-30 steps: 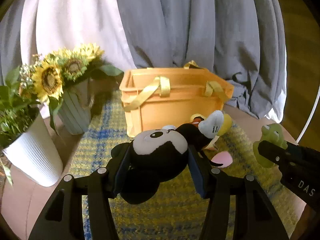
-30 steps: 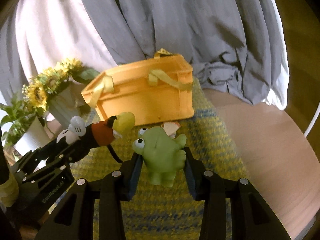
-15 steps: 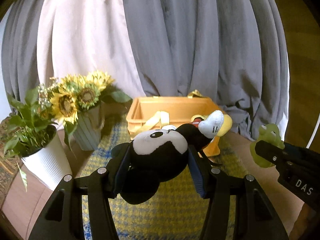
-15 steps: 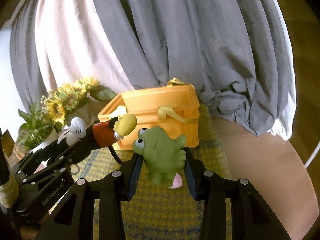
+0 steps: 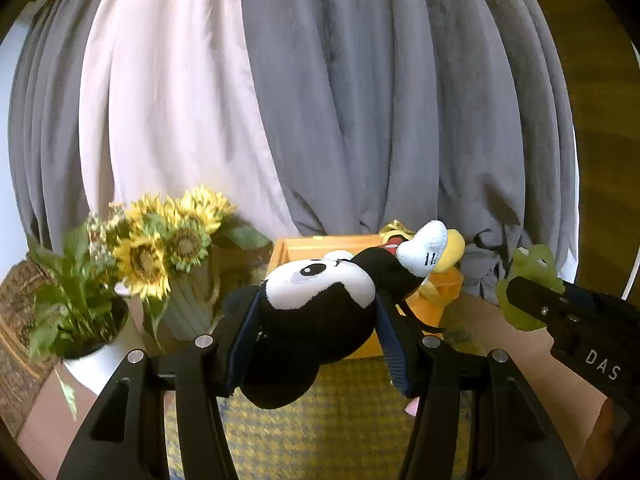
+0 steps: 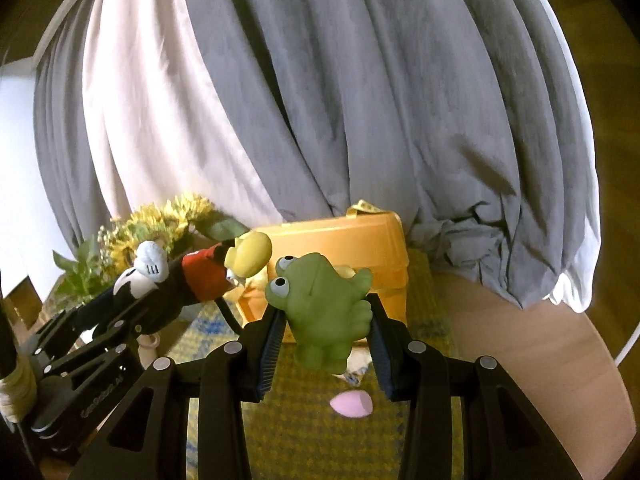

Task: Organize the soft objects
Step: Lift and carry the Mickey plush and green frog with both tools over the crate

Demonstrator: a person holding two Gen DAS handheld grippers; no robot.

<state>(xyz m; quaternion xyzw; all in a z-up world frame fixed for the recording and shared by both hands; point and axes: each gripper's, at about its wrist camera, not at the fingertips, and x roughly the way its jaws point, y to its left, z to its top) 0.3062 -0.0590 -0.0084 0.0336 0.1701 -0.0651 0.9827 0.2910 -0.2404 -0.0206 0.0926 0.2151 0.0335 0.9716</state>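
Note:
My left gripper [image 5: 316, 332] is shut on a black and white mouse plush [image 5: 320, 312] with a white glove and a yellow shoe, held in the air in front of the orange basket [image 5: 316, 246]. My right gripper [image 6: 326, 340] is shut on a green frog toy [image 6: 324, 308], held above the mat in front of the same basket [image 6: 360, 236]. In the right wrist view the mouse plush [image 6: 200, 276] and left gripper are at the left. In the left wrist view the frog toy [image 5: 524, 316] and right gripper are at the right.
A pink egg-shaped sponge [image 6: 352, 404] lies on the yellow and blue woven mat [image 6: 312, 440]. A vase of sunflowers [image 5: 180, 240] and a white potted plant [image 5: 76, 320] stand at the left. Grey and white curtains [image 5: 320, 100] hang behind the round wooden table [image 6: 560, 360].
Both grippers have risen with their toys. The basket and flowers now sit lower in both views and more curtain shows. The pink sponge is left on the mat.

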